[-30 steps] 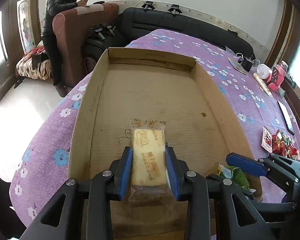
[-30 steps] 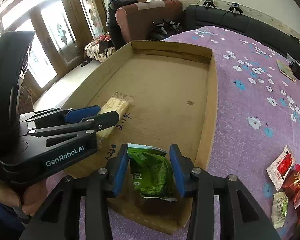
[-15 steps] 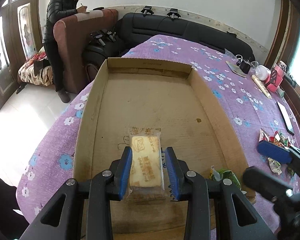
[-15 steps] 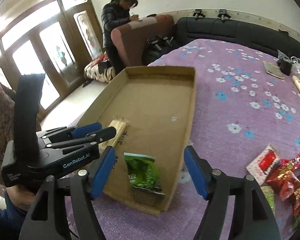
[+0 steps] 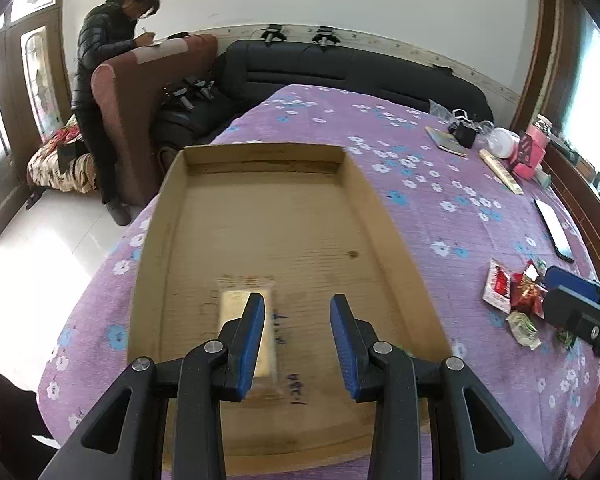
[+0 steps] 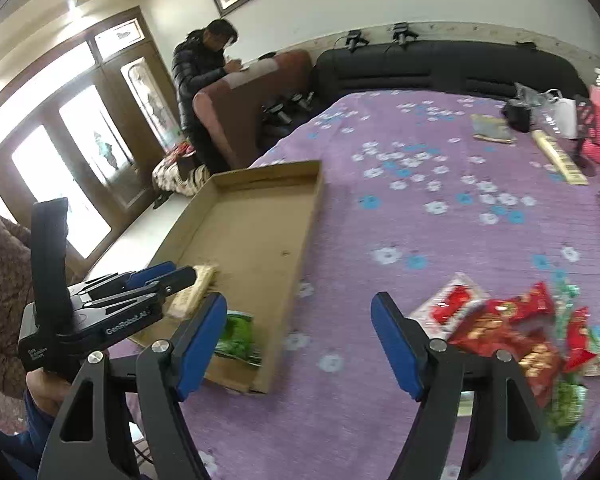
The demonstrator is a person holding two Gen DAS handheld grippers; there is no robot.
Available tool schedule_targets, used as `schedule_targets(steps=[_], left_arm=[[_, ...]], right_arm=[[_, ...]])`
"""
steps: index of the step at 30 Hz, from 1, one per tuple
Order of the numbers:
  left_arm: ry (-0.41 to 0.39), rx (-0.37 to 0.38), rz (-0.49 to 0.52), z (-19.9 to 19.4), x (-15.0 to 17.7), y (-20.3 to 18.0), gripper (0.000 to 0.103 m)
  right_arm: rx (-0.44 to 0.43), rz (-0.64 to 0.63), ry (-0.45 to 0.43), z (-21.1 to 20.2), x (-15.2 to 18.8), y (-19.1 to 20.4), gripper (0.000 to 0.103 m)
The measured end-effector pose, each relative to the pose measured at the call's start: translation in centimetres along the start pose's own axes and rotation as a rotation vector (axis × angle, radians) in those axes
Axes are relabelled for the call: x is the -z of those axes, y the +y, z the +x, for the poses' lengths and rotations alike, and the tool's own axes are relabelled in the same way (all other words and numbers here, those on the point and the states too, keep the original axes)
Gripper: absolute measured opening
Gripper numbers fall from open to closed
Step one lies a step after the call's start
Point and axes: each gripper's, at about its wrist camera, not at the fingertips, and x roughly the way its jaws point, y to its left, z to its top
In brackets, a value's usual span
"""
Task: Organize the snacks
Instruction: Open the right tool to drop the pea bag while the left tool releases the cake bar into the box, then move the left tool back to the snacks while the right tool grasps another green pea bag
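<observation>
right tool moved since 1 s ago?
Yes. The right tool, jaws just opened and empty, has swung right, off the cardboard tray and green packet, toward the red snack pile.

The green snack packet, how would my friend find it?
Find the cardboard tray on the purple flowered cloth. The green snack packet lies in its near corner. Its only tray neighbour is a pale yellow packet; the other snacks, mostly red, lie outside.
</observation>
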Motion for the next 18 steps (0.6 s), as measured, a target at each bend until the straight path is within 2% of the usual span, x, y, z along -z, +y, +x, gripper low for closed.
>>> schedule_targets(steps=[4,11,15,18], left_arm=[[0.003,0.022,0.032,-0.2,-0.2,-1.8,0.036],[0.016,0.084,0.093,-0.4,-0.3,-5.4,0.036],[0.044,0.147,0.125,-0.3,-0.3,-7.9,0.036],[0.092,0.21,0.156,0.1,0.0,-10.5,0.038]], right_arm=[[0.042,0.062,-0.017,-1.4,0.2,-3.0,0.074],[0.063,0.181,-0.026,-3.4,1.7,-7.9,0.074],[0.099,0.215,-0.043,-4.9,2.8,-10.1,0.069],[0.165,0.236,-0.046,-6.2,3.9,-11.7,0.068]])
